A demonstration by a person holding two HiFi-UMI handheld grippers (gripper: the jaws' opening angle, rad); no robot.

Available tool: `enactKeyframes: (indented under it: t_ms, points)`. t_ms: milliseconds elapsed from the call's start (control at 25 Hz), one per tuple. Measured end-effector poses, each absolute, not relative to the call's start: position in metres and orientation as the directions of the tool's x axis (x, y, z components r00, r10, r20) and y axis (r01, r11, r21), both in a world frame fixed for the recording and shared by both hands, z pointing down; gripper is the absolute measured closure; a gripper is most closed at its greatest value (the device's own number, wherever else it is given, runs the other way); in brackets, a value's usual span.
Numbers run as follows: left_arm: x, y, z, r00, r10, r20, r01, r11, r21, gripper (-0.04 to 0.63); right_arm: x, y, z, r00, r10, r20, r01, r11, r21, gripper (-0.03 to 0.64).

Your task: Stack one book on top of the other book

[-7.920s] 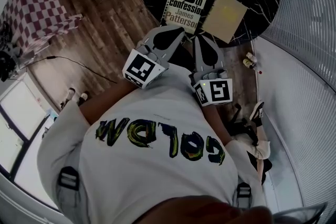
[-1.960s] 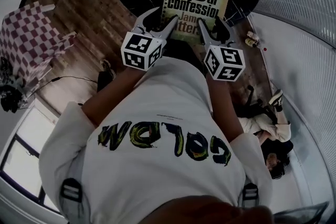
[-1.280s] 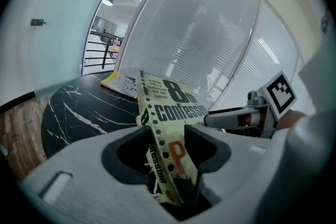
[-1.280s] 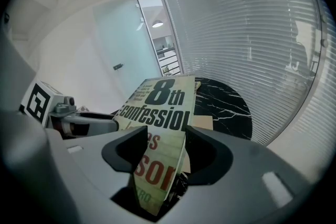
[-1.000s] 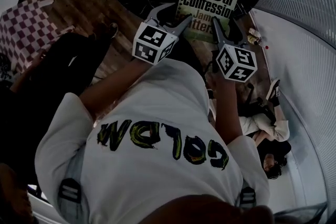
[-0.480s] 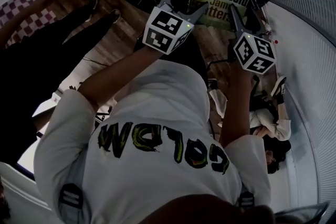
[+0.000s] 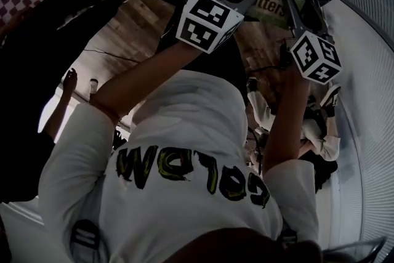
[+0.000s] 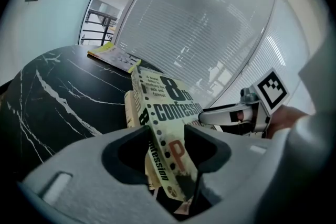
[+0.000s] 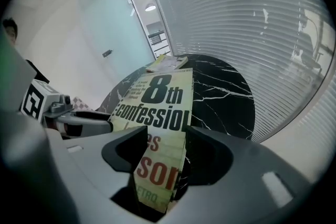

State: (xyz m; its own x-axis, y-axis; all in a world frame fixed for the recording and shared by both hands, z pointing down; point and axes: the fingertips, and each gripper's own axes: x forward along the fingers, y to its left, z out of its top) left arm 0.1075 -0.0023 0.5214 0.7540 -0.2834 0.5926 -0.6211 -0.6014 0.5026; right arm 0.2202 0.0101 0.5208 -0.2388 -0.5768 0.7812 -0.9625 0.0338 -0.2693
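The left claw (image 8: 167, 136) is pressed onto the near spine corner of the book (image 8: 168, 107), and the cover is pinched from both sides by its jaws. The right claw (image 9: 167, 136) is clamped in the same way on the opposite near corner, so the book (titled "8th confession") is held between the two. The far end of the book is stretched out over the black marbled tabletop (image 9: 226, 92); whether it rests there cannot be told. A tan block of pages (image 8: 128, 107) is seen just beside the spine, and it cannot be told whether it is the second book. A yellow-edged booklet (image 8: 110, 54) is laid near the tabletop's far rim.
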Motion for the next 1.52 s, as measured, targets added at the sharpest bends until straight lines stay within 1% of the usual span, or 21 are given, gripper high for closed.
enactKeyframes:
  t_ms: [320,360,480,680,880,1040,1200,1320,1520]
  points:
    - [0.117,0.001,0.554,0.722,-0.281,0.632,-0.656,-0.569,0.497,0.382,0.23,0.009,0.549,-0.253,-0.548,0.797,-0.961,0.043,-0.275,0.385]
    - [0.117,0.0,0.554,0.722,-0.287,0.63,-0.658,-0.566,0.496,0.391,0.23,0.009,0.549,-0.252,-0.552,0.795,-0.961,0.045,-0.273,0.384]
    - [0.117,-0.001,0.555,0.733,-0.3,0.611,-0.652,-0.565,0.505,0.388,0.23,0.009,0.549,-0.247,-0.57,0.784,-0.961,0.042,-0.273,0.385]
    - [0.118,-0.001,0.559,0.741,-0.286,0.607,-0.642,-0.567,0.516,0.382,0.23,0.01,0.553,-0.259,-0.57,0.78,-0.956,0.036,-0.291,0.385]
    - [0.118,0.0,0.561,0.739,-0.278,0.613,-0.637,-0.585,0.503,0.379,0.23,0.01,0.553,-0.239,-0.569,0.787,-0.966,0.054,-0.254,0.383]
    - [0.117,-0.002,0.558,0.733,-0.268,0.625,-0.637,-0.593,0.492,0.379,0.232,0.011,0.55,-0.228,-0.582,0.781,-0.967,0.042,-0.251,0.379]
    - [0.105,-0.008,0.55,0.712,-0.322,0.625,-0.669,-0.58,0.464,0.379,0.239,0.017,0.543,-0.182,-0.6,0.779,-0.981,0.054,-0.187,0.377]
    - [0.1,-0.009,0.542,0.716,-0.333,0.614,-0.672,-0.569,0.475,0.379,0.244,0.02,0.53,-0.153,-0.63,0.761,-0.987,0.062,-0.147,0.379]
    - [0.097,-0.009,0.517,0.734,-0.343,0.585,-0.653,-0.593,0.471,0.379,0.235,0.015,0.499,-0.184,-0.682,0.708,-0.983,0.119,-0.14,0.379]
